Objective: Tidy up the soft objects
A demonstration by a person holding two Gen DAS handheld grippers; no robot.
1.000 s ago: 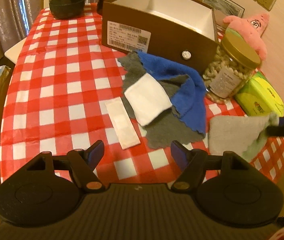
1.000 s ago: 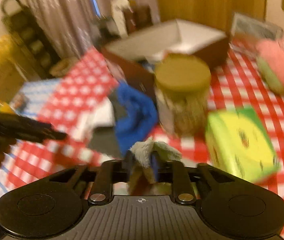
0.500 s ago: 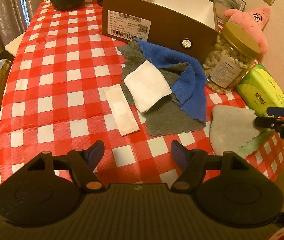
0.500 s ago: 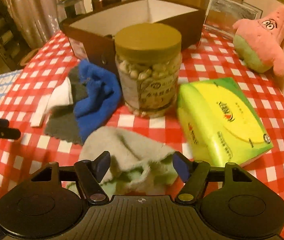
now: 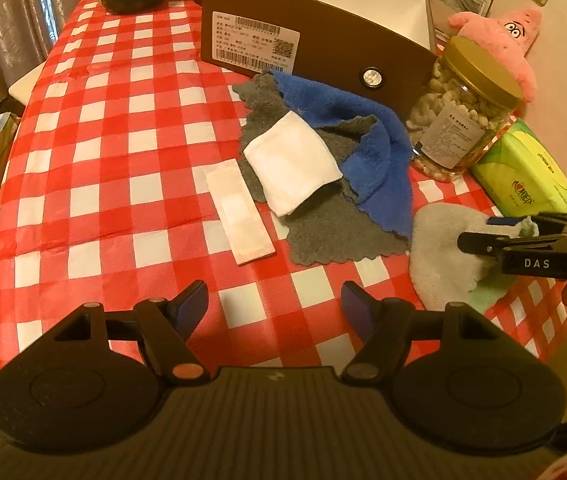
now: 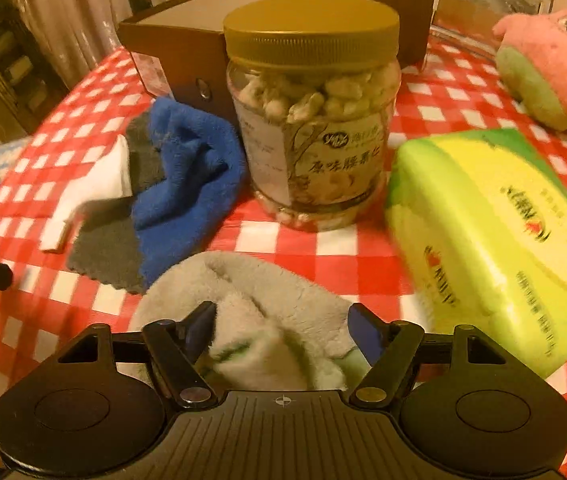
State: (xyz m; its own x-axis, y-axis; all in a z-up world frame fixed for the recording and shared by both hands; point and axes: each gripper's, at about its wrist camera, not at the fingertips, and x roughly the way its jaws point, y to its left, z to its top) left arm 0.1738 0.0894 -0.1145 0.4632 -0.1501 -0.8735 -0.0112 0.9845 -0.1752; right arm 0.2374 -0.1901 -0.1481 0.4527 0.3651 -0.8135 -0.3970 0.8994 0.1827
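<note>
A: What has moved since a second ago?

B: The right gripper (image 6: 281, 330) has come down to the bench (image 5: 131, 184). It was carrying the pale grey-green cloth (image 6: 251, 300) bunched between its fingers; now the cloth is lying on the checked cover, just in front of the nut jar (image 6: 311, 120) and beside the yellow tissue pack (image 6: 495, 232).

A: Is it gripping the cloth now?

B: The fingers are standing apart with the crumpled edge between them, and they are closing again, but the pads are not pressing on it.

A: And the bigger things?

B: The brown box (image 5: 323, 40) is sitting open at the back of the bench. In front of it the blue towel (image 5: 371, 148) is lying over the dark grey cloth (image 5: 335, 236), with the white folded cloth (image 5: 291, 162) on top and a thin white strip (image 5: 239, 212) beside them.

A: The left gripper (image 5: 273, 306)?

B: It is hovering wide open over bare checks, holding nothing.

A: Meaning for the task?

B: Probably the cloth is being regripped for folding; nothing is in the box yet.
</note>
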